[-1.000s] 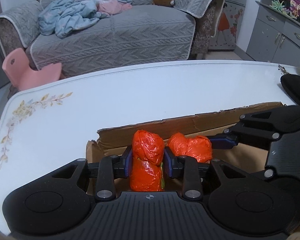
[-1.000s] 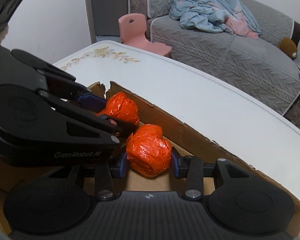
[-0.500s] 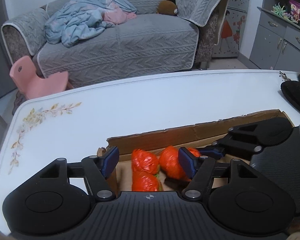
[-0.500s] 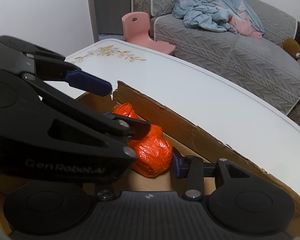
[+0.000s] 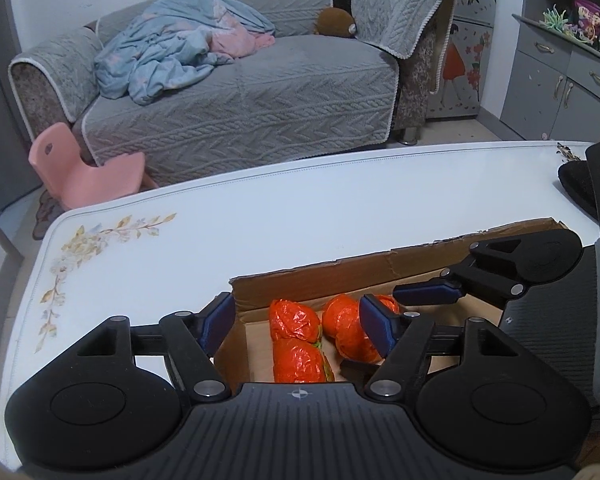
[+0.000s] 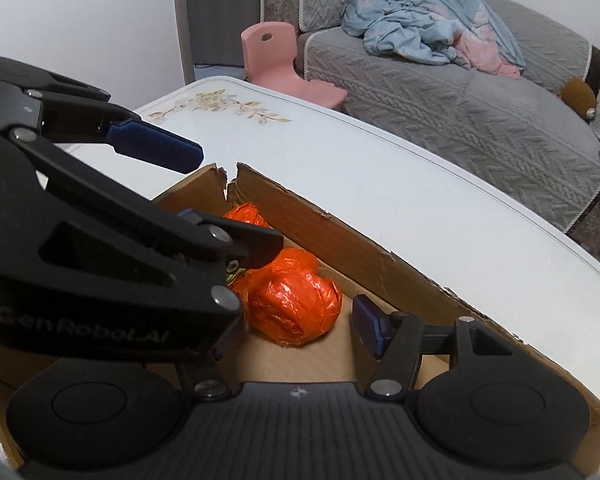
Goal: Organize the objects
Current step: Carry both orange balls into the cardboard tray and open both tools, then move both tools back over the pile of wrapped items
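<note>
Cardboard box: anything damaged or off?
Yes. The cardboard box has a ragged, torn top edge, and its far corner is split open. The orange wrapped bundles lie loose inside, one beside the far wall. Both grippers are open, holding nothing.

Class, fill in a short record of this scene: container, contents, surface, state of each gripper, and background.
container: open brown cardboard box
contents: orange plastic-wrapped bundles, at least three visible, lying on the box floor
surface: white table with floral print
left gripper: jaws open, holding nothing, above the box
right gripper: jaws open, either side of one bundle, not gripping
background: grey sofa, blue blanket, pink plastic chair
</note>
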Tool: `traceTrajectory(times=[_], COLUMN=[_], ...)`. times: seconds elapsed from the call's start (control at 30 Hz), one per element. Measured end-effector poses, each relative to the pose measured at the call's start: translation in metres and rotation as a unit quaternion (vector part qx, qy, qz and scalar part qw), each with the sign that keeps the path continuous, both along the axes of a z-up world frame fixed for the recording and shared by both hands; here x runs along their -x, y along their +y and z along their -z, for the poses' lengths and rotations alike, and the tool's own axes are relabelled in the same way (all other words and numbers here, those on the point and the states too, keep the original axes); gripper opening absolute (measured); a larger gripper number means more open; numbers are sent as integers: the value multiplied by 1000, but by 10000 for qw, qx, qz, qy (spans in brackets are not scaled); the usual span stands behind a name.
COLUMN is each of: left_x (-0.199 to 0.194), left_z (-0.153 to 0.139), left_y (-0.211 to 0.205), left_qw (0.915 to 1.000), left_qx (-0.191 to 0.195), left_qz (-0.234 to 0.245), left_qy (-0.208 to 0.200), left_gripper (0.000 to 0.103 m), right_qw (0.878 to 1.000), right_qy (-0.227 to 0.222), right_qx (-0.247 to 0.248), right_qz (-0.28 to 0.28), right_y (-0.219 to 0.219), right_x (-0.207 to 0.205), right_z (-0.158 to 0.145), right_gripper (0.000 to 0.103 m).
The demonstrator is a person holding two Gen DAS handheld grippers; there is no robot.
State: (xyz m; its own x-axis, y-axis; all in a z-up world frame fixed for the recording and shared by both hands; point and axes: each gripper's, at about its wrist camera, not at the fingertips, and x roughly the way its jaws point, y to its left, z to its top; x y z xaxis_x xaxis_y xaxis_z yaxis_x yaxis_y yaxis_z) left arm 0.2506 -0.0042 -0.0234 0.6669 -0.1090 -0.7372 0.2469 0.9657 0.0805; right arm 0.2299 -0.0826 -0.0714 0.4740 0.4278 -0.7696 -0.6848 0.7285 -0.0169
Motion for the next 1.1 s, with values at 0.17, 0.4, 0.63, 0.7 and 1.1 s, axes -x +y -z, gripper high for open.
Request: traceTrajectory(times=[0.17,0.4,0.63,0.7,1.1], left_x=[5,16,64,87,254], left_z=[-4,-13,-34,-42,-35], left_y=[0,3,16,23,64], left_qw=[10000,10000,9995,9990,9961], left_qx=[-47,-2,-27,-14,303], left_qz=[14,0,20,-27,-392], left_qy=[17,-32,-299,-436,-736], left_gripper=[74,75,80,83,88], right_qw=[10000,9998,9999,9997,9959], right_qy=[23,-15,-109,-183,-656], right_qx=[85,175,35,-17,-516], right_qz=[-20,-26,77,162,353], right_y=[2,1,-23,-34,-123], right_x=[1,3,24,36,162], right_z=[-2,-8,-30,-40,-72], right_gripper=[58,60,62,63,80])
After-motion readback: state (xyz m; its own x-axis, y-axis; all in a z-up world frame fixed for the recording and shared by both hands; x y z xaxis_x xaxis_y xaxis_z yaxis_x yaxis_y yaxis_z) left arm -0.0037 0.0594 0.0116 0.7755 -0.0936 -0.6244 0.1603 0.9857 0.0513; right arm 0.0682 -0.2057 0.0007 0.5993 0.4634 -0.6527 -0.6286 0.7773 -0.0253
